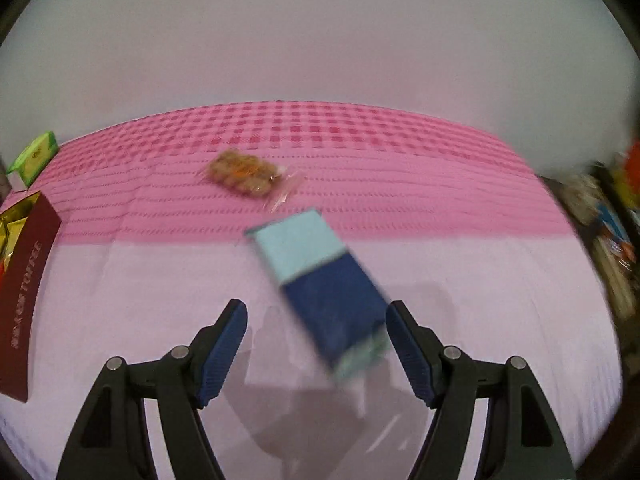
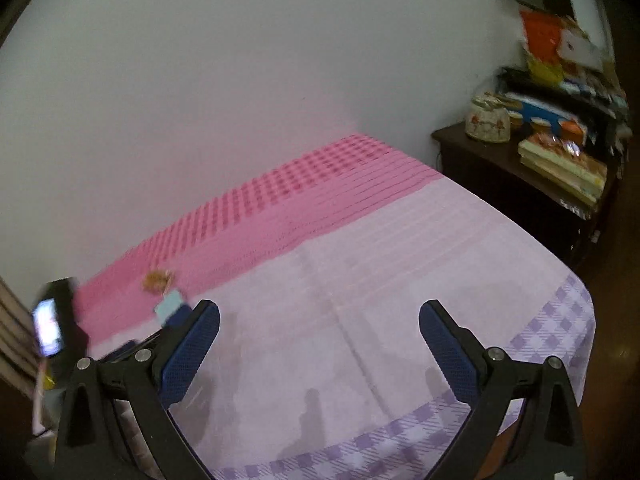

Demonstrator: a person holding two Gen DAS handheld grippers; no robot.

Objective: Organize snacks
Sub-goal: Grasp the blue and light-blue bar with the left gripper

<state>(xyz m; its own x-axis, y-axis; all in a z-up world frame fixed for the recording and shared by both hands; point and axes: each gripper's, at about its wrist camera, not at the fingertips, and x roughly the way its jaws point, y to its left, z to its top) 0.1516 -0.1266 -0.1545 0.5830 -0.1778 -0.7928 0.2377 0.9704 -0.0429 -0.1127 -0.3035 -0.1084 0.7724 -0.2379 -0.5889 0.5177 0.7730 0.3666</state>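
Here, left wrist view: left gripper (image 1: 316, 356) stands open, a blue snack box (image 1: 320, 284) lying slantwise between its fingers, one corner near the right pad, touching or not unclear. A clear bag of nuts (image 1: 242, 176) lies beyond. Closing askew might twist the box loose.

Right wrist view: right gripper (image 2: 320, 344) gapes wide over bare cloth (image 2: 400, 260), empty.

Pink-and-lilac checked cloth (image 1: 400, 168) — box (image 1: 320, 280) pale blue, navy
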